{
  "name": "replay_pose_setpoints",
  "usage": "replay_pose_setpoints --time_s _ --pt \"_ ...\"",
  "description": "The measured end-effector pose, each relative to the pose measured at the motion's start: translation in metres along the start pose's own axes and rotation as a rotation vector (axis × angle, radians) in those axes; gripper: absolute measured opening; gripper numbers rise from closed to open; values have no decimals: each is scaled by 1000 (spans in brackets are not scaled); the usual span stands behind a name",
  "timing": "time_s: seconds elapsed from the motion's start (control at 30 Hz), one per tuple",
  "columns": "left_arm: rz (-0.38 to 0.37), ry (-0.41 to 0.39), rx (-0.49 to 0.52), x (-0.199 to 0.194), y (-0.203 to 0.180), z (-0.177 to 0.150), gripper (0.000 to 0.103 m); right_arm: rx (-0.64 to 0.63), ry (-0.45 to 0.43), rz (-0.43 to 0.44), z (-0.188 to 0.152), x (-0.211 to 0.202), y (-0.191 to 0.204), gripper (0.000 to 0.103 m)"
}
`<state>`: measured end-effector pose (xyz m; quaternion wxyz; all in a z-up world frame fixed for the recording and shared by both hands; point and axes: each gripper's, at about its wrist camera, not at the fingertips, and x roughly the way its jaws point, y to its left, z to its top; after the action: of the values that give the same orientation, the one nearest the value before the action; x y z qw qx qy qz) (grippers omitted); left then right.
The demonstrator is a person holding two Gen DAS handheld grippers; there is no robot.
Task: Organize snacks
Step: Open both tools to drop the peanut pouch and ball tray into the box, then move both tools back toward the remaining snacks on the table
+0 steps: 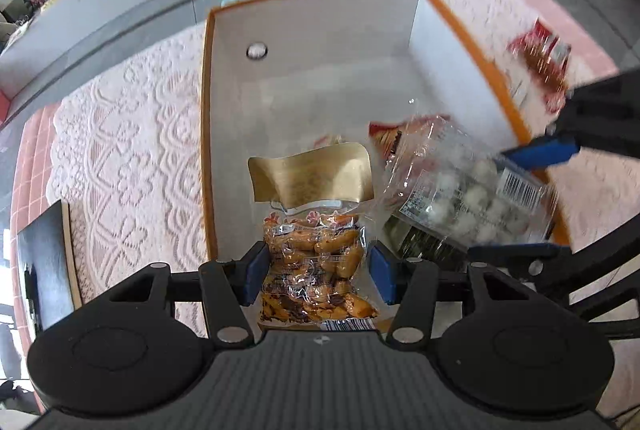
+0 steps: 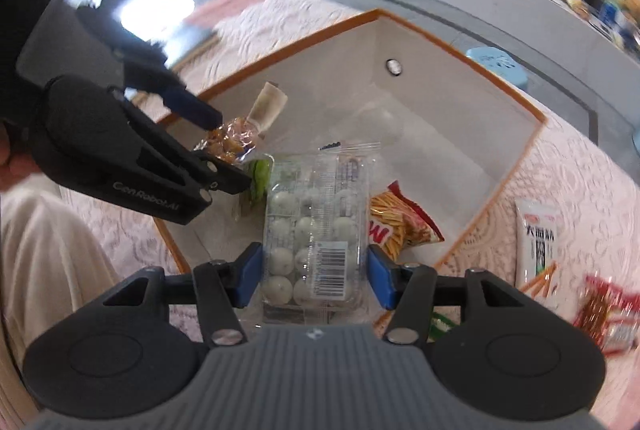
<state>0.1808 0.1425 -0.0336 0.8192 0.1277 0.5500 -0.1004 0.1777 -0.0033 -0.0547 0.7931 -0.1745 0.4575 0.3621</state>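
Over the box (image 1: 208, 133), a crinkly, light pouch of glazed snacks (image 1: 316, 262) was gripped mid-body by the left gripper (image 1: 316, 278). Beside it, a stiff, brittle tray of white balls (image 2: 316, 230) was clamped across its width by the right gripper (image 2: 316, 274).

- The box (image 1: 320, 41) is seen as matt white card, edged in orange.
- The snack bag (image 1: 316, 250) is made of glossy clear film with a gold foil top.
- The egg pack (image 2: 316, 230) is formed of shiny clear plastic.
- The tablecloth (image 1: 132, 133) is woven as textured lace.
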Motion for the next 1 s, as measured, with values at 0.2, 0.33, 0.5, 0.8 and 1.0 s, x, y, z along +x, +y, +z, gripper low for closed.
replay_pose_setpoints --time_s 0.2,0.33,0.5,0.8,1.0 --pt "-15 73 38 12 1 -5 62 -88 122 31 14 22 1 54" --pt "-31 99 25 17 3 -4 62 -103 190 56 19 37 -2 55" --pt "-32 116 20 19 3 -2 63 -75 247 80 27 50 -9 55" --pt "-28 113 17 16 6 -2 57 -97 292 73 34 62 -6 58" --pt "-35 86 2 5 9 -5 59 -50 273 107 35 53 -13 60"
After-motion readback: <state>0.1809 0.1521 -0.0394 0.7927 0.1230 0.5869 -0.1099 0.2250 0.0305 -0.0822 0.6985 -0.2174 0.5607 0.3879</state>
